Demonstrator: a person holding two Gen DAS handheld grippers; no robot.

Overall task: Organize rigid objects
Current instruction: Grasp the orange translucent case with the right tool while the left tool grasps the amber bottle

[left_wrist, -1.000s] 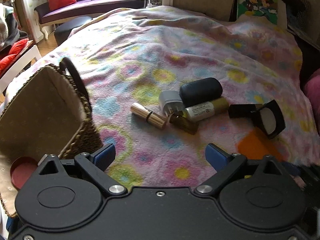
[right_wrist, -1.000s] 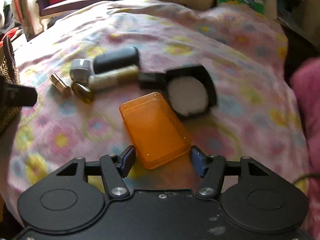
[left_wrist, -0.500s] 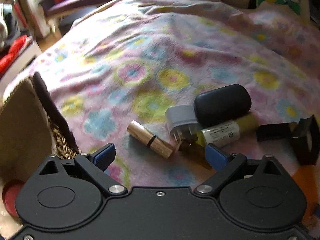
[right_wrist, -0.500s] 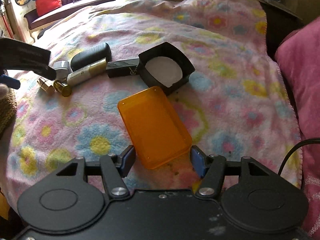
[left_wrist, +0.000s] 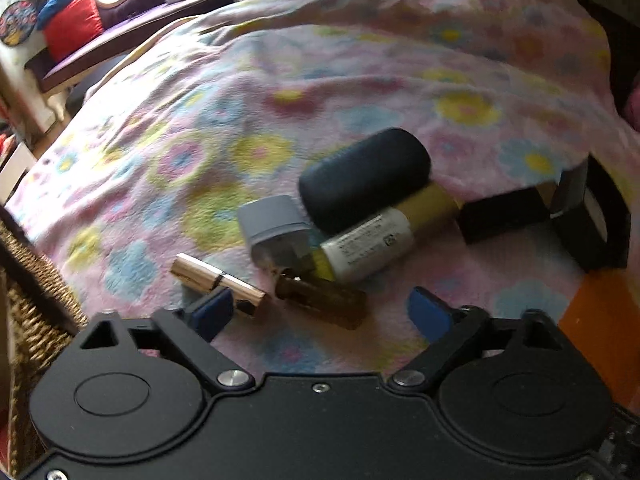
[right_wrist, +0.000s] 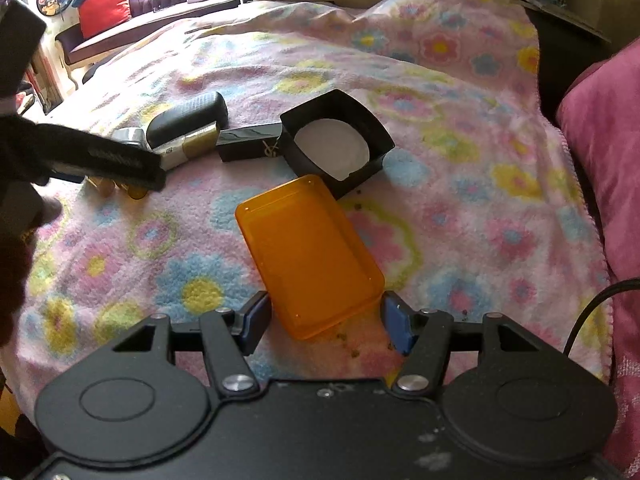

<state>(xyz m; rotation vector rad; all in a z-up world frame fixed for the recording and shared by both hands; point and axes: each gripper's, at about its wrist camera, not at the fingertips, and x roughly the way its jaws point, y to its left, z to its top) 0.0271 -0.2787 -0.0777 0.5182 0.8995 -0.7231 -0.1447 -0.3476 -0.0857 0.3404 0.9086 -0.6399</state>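
On the flowered blanket (left_wrist: 200,152) lies a cluster: a gold lipstick (left_wrist: 218,282), an amber vial (left_wrist: 324,300), a grey cap (left_wrist: 272,226), a white-and-gold tube (left_wrist: 368,244) and a dark blue case (left_wrist: 364,178). My left gripper (left_wrist: 320,314) hangs low over it, jaws closing. The vial lies between its pads, untouched, and the lipstick's end is at the left pad. My right gripper (right_wrist: 326,320) is shut on the near end of an orange plastic box (right_wrist: 308,252). An open black compact (right_wrist: 336,144) lies beyond the box. One of the left tool's black fingers (right_wrist: 120,160) shows at the left in the right wrist view.
A woven basket (left_wrist: 36,280) stands at the blanket's left edge, close to my left gripper. A pink cushion (right_wrist: 608,152) and a black cable (right_wrist: 592,300) border the right side. A sofa with a red cushion (right_wrist: 104,12) stands far back.
My left gripper has dropped and moved in over the lipstick and vial, and its jaws have narrowed. My right gripper shifted with the orange box early on, then kept still.
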